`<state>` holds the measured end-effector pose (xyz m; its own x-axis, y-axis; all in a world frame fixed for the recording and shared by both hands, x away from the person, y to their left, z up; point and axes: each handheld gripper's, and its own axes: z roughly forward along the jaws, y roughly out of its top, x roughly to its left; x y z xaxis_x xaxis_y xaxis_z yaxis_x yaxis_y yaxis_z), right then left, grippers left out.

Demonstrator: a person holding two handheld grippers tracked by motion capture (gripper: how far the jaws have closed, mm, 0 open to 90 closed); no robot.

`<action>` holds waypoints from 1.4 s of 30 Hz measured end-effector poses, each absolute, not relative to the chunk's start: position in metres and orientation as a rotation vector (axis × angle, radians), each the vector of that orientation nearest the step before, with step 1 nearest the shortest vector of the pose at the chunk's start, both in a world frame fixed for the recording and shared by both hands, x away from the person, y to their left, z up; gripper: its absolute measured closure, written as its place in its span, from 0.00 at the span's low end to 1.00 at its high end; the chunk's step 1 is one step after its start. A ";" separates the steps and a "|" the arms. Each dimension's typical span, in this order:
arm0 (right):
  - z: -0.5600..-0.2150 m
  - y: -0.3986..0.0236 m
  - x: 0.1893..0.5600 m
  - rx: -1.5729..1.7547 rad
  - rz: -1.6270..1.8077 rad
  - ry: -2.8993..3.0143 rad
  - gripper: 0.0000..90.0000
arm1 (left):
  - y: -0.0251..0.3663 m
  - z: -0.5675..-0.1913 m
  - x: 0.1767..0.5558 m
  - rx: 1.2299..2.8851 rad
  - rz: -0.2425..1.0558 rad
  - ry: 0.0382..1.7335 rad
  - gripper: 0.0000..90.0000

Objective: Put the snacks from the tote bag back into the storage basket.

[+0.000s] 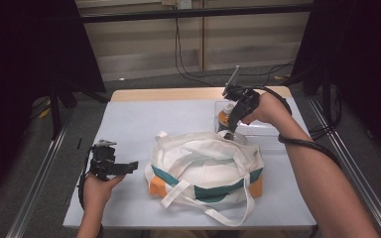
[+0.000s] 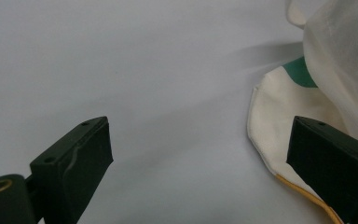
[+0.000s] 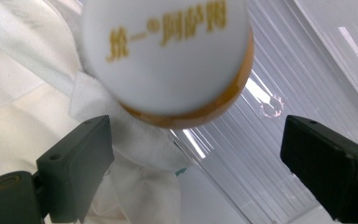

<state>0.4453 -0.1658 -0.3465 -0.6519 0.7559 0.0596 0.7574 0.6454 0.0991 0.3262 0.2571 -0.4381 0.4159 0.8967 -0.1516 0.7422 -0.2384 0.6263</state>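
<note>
pale grey counter (image 1: 129, 119) under both my tools. right gripper (image 3: 191, 154) jaws spread wide, nothing pinched, just below a white-capped orange bottle (image 3: 168, 60) in the clear plastic tray (image 1: 263, 131). left gripper (image 2: 200, 154) jaws spread too, beside the cream canvas tote bag with teal and orange bands (image 1: 203, 168).
</note>
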 end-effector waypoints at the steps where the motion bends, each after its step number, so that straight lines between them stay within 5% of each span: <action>1: -0.346 -0.167 0.444 -1.307 -0.178 -2.841 0.10 | 0.257 -0.439 0.326 2.043 0.320 1.387 0.07; 42: -0.344 -0.194 0.406 -1.231 -0.150 -2.898 0.11 | 0.255 -0.440 0.328 2.084 0.317 1.372 0.07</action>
